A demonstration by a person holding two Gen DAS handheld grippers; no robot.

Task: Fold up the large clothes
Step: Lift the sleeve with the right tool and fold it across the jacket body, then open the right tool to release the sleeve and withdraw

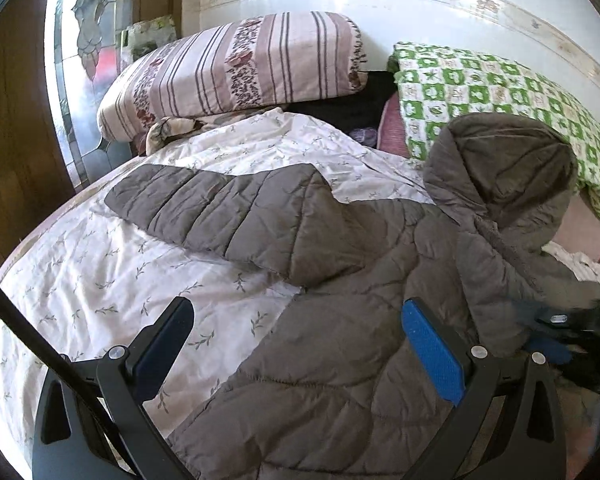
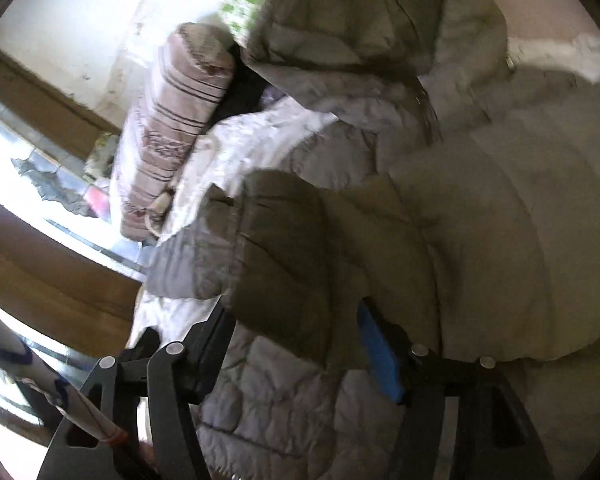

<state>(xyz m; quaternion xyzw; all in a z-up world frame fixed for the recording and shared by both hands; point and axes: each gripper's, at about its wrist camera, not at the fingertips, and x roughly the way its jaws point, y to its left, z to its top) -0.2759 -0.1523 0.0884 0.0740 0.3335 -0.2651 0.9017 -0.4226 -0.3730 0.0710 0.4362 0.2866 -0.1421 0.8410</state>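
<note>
A grey quilted hooded jacket (image 1: 340, 288) lies on the bed, one sleeve (image 1: 220, 208) stretched out to the left, the hood (image 1: 504, 168) at the right. My left gripper (image 1: 300, 320) is open and empty, hovering over the jacket's left edge. My right gripper (image 2: 296, 320) is shut on a thick fold of the jacket's sleeve (image 2: 292, 248) and holds it lifted over the jacket body (image 2: 480, 220). The right gripper also shows blurred at the right edge of the left wrist view (image 1: 572, 328).
A white leaf-print quilt (image 1: 100, 280) covers the bed. A striped pillow (image 1: 236, 68) and a green-checked blanket (image 1: 500, 92) lie at the head by the wall. A glass door (image 1: 80, 40) stands to the left.
</note>
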